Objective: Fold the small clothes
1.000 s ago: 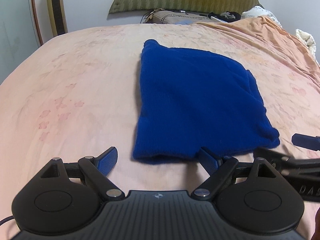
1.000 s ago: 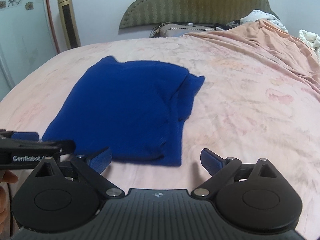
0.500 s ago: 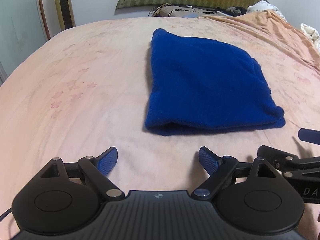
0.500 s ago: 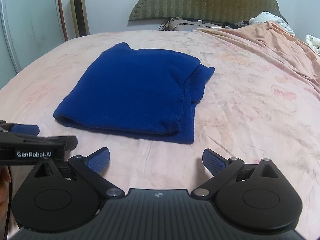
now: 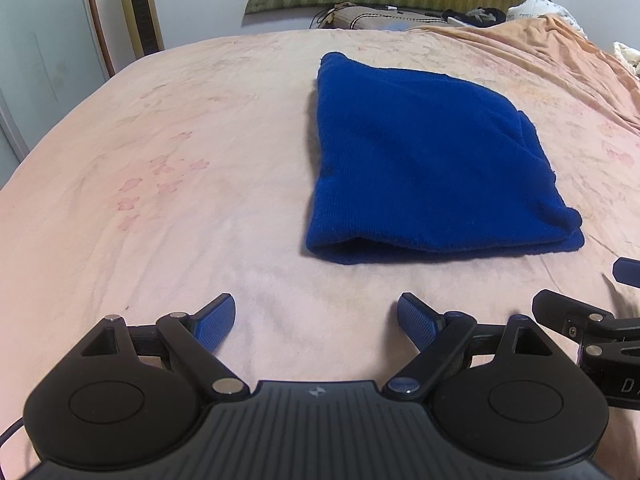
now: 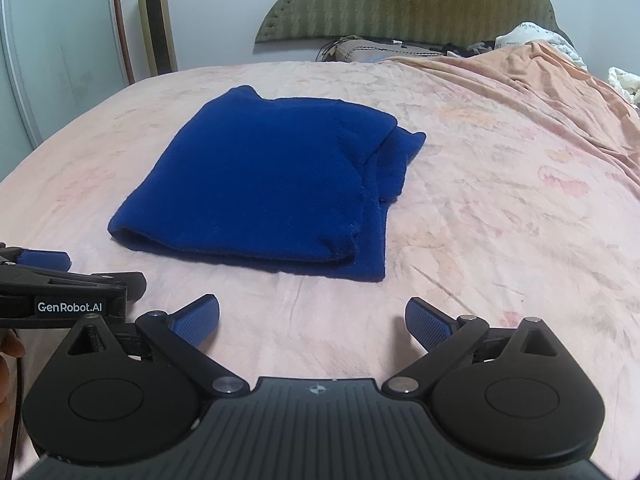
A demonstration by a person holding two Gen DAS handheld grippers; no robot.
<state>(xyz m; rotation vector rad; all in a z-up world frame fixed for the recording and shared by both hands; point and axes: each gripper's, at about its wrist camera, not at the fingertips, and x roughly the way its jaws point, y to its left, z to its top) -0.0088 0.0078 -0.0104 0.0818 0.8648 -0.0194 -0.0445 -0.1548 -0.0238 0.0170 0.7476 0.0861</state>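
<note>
A dark blue knit garment lies folded flat on the pink bed; it also shows in the right wrist view. Its folded edge faces me and a layer sticks out on its right side. My left gripper is open and empty, held short of the garment's near edge. My right gripper is open and empty, also short of the near edge. The right gripper shows at the right edge of the left wrist view; the left gripper shows at the left edge of the right wrist view.
The pink floral bedsheet covers the bed. A green headboard, a pillow with cables and bunched bedding lie at the far end. A gold tower fan and a wardrobe stand to the left.
Both grippers have pulled back from the garment's near edge and risen. The garment now lies farther ahead, untouched; both stay open.
</note>
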